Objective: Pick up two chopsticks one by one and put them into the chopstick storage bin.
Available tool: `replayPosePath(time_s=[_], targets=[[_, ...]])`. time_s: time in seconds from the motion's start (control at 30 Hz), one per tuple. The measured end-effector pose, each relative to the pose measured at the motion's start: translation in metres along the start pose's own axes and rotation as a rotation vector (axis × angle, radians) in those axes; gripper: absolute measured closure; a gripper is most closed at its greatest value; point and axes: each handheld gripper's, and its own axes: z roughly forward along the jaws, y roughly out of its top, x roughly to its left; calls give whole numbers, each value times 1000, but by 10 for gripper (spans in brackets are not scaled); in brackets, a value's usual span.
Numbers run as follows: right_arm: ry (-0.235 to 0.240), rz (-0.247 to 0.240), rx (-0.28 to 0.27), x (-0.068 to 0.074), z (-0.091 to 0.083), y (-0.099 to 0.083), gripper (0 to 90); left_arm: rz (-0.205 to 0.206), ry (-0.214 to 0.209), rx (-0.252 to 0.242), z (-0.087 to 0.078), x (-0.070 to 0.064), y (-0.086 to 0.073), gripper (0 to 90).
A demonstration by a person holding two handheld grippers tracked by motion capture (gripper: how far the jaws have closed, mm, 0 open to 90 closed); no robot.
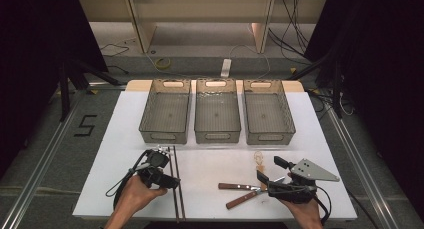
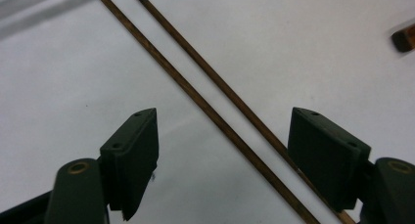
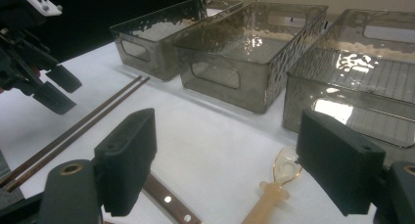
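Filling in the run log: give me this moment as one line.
left hand-held gripper: open over chopsticks | right hand-held gripper: open above spoon | bins: empty

Three clear plastic baskets [image 1: 165,114] in a row. Two long brown chopsticks [image 1: 176,179], side by side. Two wooden-handled knives [image 1: 239,186], crossing. One translucent spoon [image 1: 259,159]. Two hand-held grippers [image 1: 167,181].

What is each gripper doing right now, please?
Left gripper: open, jaws either side of the chopsticks, holding nothing.
Right gripper: open, holding nothing.
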Motion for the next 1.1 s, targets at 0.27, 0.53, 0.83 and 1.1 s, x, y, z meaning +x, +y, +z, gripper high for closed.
replayPosePath(time_s=[0.27,0.53,0.83,1.1], targets=[[3,0,9,0,0,0,241,22,-12,57,8,-2,1,356],[5,1,7,0,0,0,244,42,-4,98,17,-4,2,417],[10,-1,10,0,1,0,245,49,6,118,21,-5,2,441],[13,-3,14,0,1,0,248,66,6,132,25,-8,3,472]])
